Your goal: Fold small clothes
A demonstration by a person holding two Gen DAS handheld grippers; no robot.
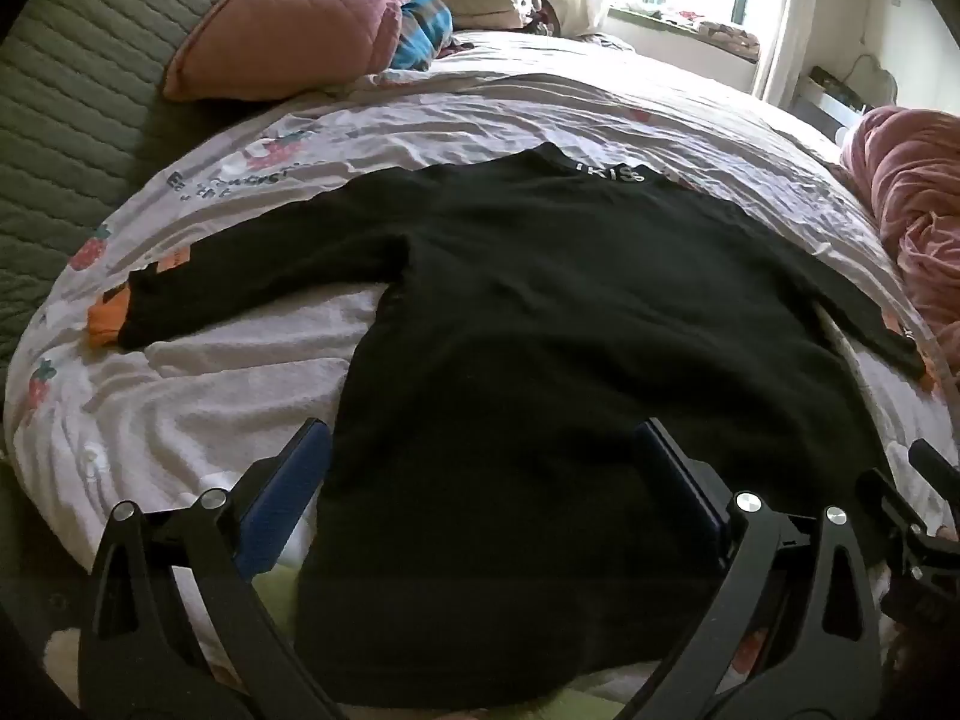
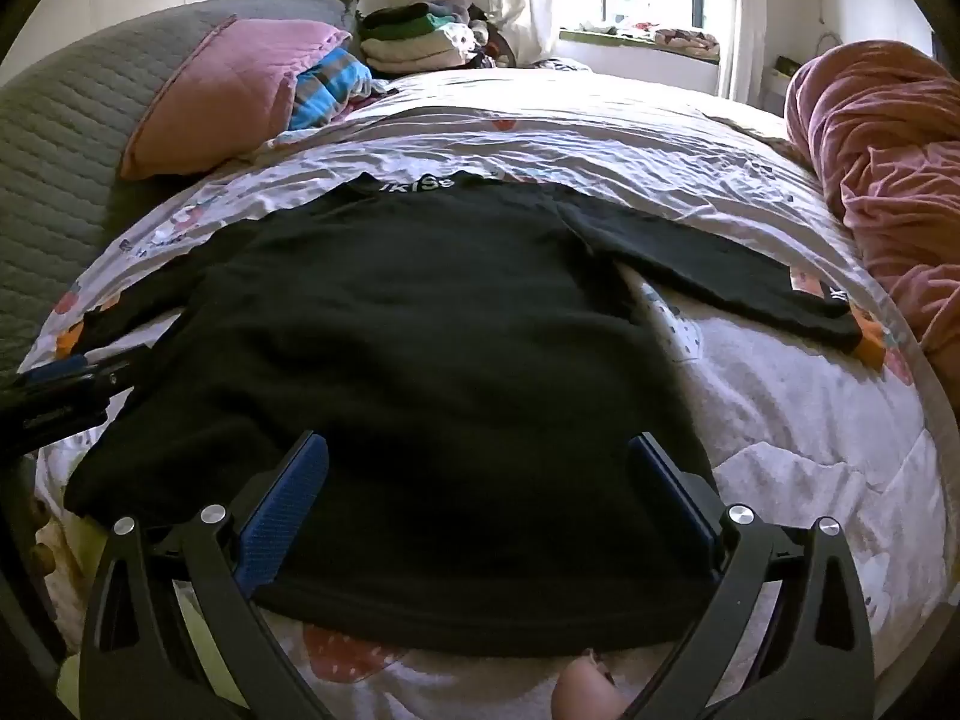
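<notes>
A black long-sleeved top (image 1: 540, 330) lies flat and spread on the bed, collar with white lettering at the far end, both sleeves out to the sides with orange cuffs. It also shows in the right wrist view (image 2: 420, 330). My left gripper (image 1: 480, 450) is open and empty, its blue pads either side of the hem's left part. My right gripper (image 2: 477, 462) is open and empty over the hem's right part. The left gripper shows at the left edge of the right wrist view (image 2: 54, 384).
The bed has a white strawberry-print cover (image 1: 198, 372). A pink pillow (image 1: 288, 18) and a grey quilted headboard (image 1: 66, 96) lie far left. A stack of folded clothes (image 2: 420, 36) sits at the far end. A pink blanket (image 2: 888, 168) is heaped on the right.
</notes>
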